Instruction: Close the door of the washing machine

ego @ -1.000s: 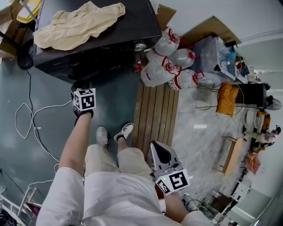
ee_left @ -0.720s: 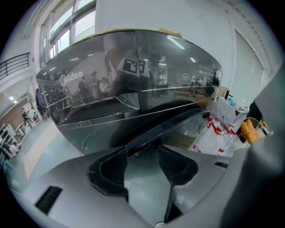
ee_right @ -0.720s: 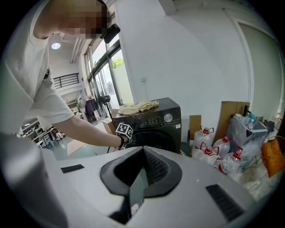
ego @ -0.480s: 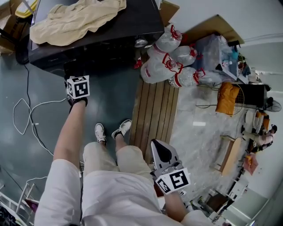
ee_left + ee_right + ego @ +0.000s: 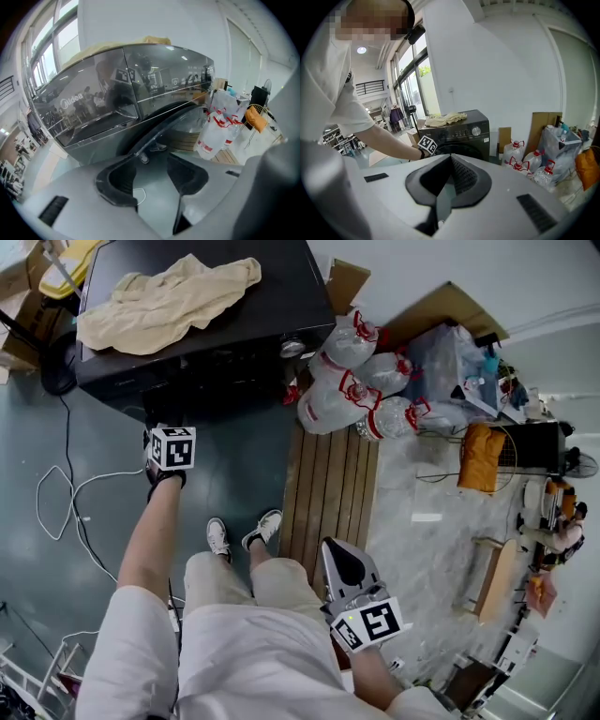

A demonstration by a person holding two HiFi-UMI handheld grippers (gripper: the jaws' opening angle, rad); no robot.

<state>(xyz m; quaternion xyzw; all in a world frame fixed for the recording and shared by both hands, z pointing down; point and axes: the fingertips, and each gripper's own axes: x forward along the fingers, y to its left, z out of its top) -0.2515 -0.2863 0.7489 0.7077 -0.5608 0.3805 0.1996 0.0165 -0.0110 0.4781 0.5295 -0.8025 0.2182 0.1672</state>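
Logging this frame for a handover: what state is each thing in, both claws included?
Left claw: open, nothing between its jaws.
Right claw: shut, empty.
Washing machine door: close against the front; latched or not, cannot tell.
Cloth: crumpled, lying on the machine.
Water jugs: bunched together beside the machine.

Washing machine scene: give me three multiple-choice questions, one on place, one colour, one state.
1. Where is the beige cloth? A floor; B atop the washing machine; C wooden slats.
2. Handle colour of the water jugs? A blue; B red; C green.
3. Jaws of the left gripper? A apart, empty; B shut on cloth; C shut on a jug.
Answers: B, it lies across the machine's top; B, red shows at their necks; A, they stand clearly apart with nothing gripped.
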